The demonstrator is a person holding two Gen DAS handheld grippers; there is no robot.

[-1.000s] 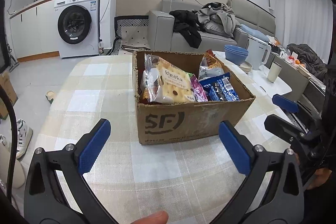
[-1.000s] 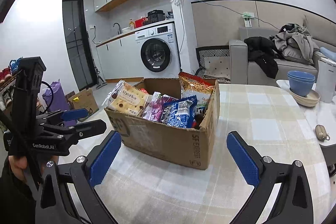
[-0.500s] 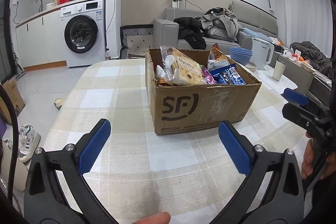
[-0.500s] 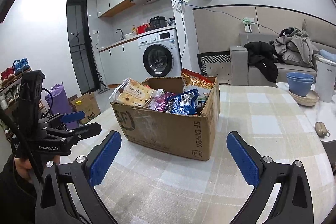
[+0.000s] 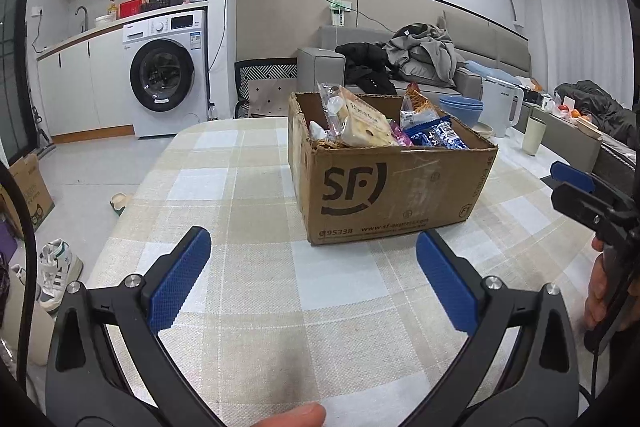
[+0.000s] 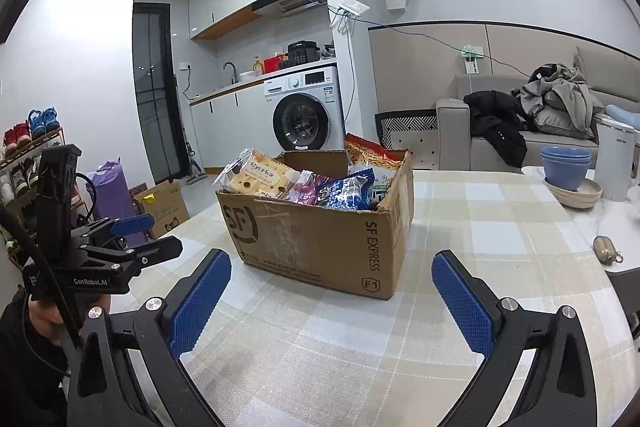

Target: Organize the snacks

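Now the snack packets (image 5: 362,125) stand packed in the cardboard box (image 6: 320,235) on the table (image 5: 248,267); both the left gripper (image 5: 313,277) and right gripper (image 6: 330,293) hover short of it, fingers spread, empty; either sorting is finished, or picking awaits.

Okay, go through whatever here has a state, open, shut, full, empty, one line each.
cardboard box: open-topped, full of snack packets
left gripper: open, empty
right gripper: open, empty
washing machine: door shut
blue bowls: stacked; contents hidden
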